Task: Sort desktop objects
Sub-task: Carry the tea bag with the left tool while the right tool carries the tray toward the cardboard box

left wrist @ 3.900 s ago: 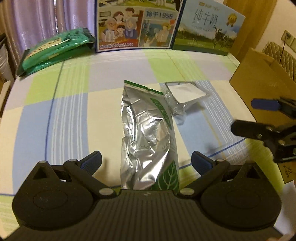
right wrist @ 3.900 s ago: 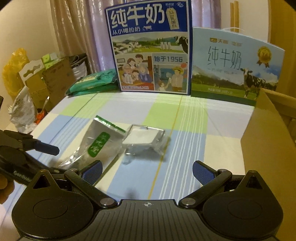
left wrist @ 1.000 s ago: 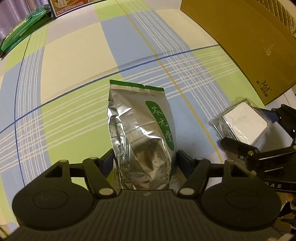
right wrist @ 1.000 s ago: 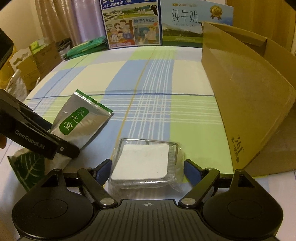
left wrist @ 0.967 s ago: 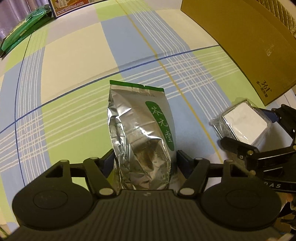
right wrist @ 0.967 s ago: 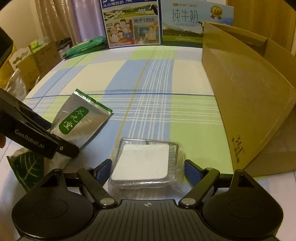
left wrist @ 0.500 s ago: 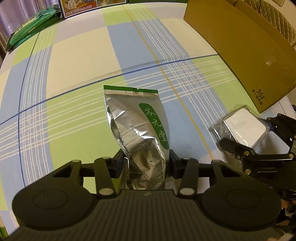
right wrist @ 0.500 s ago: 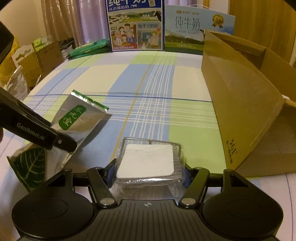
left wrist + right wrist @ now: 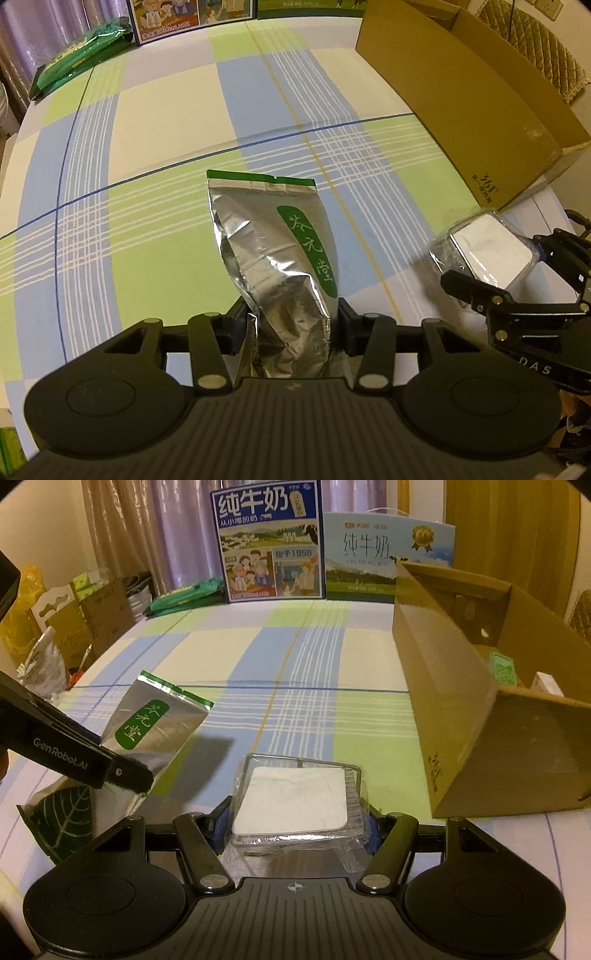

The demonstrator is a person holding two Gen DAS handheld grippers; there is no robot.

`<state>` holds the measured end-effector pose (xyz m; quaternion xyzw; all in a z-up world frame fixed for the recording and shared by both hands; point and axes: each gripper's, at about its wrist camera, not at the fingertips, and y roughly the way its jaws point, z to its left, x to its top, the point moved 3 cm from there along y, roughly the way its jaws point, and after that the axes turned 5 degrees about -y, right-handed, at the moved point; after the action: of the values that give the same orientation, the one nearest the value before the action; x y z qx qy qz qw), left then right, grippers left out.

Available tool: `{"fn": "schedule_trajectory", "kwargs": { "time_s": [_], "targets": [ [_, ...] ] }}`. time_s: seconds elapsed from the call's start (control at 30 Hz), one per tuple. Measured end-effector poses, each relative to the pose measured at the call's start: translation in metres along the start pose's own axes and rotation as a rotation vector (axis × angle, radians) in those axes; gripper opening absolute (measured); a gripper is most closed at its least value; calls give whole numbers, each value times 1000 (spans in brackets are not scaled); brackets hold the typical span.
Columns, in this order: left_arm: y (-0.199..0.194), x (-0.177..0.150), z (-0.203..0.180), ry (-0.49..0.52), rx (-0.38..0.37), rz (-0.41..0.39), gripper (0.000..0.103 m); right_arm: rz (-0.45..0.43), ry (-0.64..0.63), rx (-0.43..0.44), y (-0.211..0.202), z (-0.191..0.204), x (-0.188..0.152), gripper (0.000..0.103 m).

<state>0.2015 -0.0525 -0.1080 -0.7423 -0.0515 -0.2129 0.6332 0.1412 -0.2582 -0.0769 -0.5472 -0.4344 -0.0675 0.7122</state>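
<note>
A silver foil pouch [image 9: 275, 258] with a green label and green top strip is squeezed at its lower end between the pads of my left gripper [image 9: 291, 334], and it hangs above the checked tablecloth [image 9: 159, 229]. From the right wrist view the same pouch [image 9: 147, 731] slopes up to the right, casting a shadow. My right gripper [image 9: 295, 830] is shut on a clear plastic box [image 9: 295, 801] with a white pad inside, wrapped in film. That box [image 9: 491, 243] shows at the right of the left wrist view.
An open brown cardboard box [image 9: 491, 709] lies on the right, with small packets inside. Two milk cartons [image 9: 269, 542] stand at the far edge, with green packets [image 9: 184, 598] beside them. Bags and boxes [image 9: 55, 627] crowd the left beyond the table.
Both grippers closed from open onto their objects, the left on the pouch and the right on the box. Both objects have since risen off the cloth, the views tilting up.
</note>
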Motion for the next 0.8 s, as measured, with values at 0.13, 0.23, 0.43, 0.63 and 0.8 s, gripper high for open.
{"fn": "schedule_trajectory", "kwargs": {
  "time_s": [0.13, 0.23, 0.43, 0.63, 0.8],
  "targets": [
    [-13, -6, -6, 0, 4, -15, 42, -12, 1, -1, -12, 1, -1, 63],
    [-23, -10, -10, 4, 6, -26, 42, -21, 2, -3, -21, 1, -2, 63],
    [-39, -16, -22, 12, 5, -47, 42, -40, 16, -9, -36, -3, -5, 63],
    [-51, -18, -38, 32, -2, -63, 42, -67, 32, -17, -52, -13, -3, 63],
    [-59, -16, -52, 46, -10, -78, 42, -91, 44, -28, -66, -21, 0, 63]
  ]
}}
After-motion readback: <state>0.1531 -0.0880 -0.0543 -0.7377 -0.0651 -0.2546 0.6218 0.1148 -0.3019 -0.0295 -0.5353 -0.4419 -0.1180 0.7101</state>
